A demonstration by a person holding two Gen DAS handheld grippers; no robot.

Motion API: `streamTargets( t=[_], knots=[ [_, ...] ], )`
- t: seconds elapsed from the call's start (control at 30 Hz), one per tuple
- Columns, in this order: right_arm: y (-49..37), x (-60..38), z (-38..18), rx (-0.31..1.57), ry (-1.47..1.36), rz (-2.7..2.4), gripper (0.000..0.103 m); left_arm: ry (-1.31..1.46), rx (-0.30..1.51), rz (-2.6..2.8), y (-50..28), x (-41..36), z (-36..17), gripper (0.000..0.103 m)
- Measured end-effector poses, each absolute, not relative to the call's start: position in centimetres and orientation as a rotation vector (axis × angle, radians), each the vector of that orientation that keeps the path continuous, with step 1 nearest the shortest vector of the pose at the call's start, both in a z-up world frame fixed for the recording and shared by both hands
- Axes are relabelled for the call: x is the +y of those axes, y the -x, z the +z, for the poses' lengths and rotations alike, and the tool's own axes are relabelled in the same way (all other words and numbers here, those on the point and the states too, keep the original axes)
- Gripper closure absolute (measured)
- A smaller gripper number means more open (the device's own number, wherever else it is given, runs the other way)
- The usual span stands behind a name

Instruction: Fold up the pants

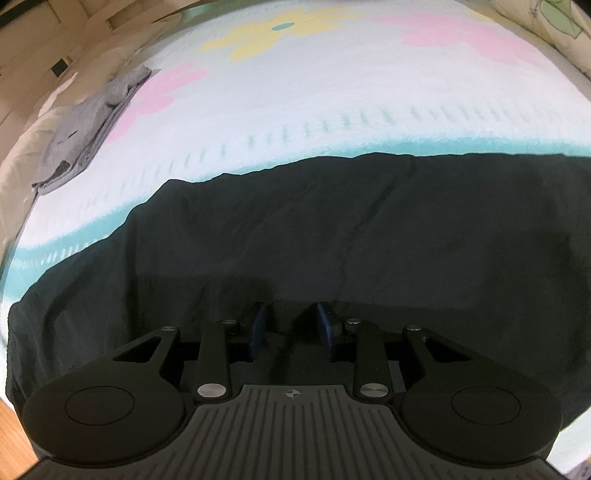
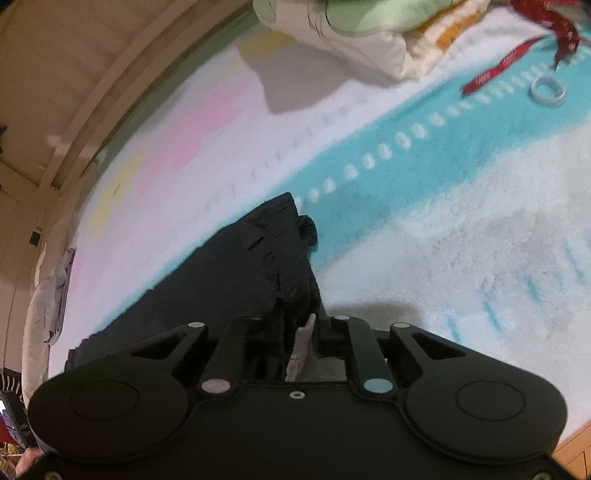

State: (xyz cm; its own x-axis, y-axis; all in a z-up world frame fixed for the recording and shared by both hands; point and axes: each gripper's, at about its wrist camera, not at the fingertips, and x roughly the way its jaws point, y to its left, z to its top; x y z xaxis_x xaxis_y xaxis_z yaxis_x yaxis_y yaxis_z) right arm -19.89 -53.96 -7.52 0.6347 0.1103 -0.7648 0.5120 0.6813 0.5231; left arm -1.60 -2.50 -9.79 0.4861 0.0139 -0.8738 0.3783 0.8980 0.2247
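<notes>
Pants (image 1: pixel 332 229), black and creased, lie across a flowered bedspread (image 1: pixel 332 92); no writing is legible. Left gripper (image 1: pixel 291 326) hovers above them, fingers parted. Right gripper (image 2: pixel 295 336) clamps their gathered waistband end.

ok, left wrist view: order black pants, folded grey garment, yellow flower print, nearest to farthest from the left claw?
1. Black pants: directly under and ahead of the left claw, whose jaws stand apart.
2. Folded grey garment: far left, near the blanket's edge.
3. Yellow flower print: top centre, farthest up the blanket.
</notes>
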Motion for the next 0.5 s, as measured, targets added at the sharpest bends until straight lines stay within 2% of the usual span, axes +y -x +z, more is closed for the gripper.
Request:
streamTargets(
  t=[0.27, 0.5],
  knots=[
    [19.6, -52.4, -5.1, 0.812, -0.787, -0.298, 0.084, -0.325, 0.928, -0.383, 4.1, -5.4, -5.0, 0.074],
    [18.1, -51.1, -3.4, 0.761, -0.768, -0.282, 0.084, -0.321, 0.970, -0.493, 5.3, -12.2, -6.2, 0.074]
  ],
)
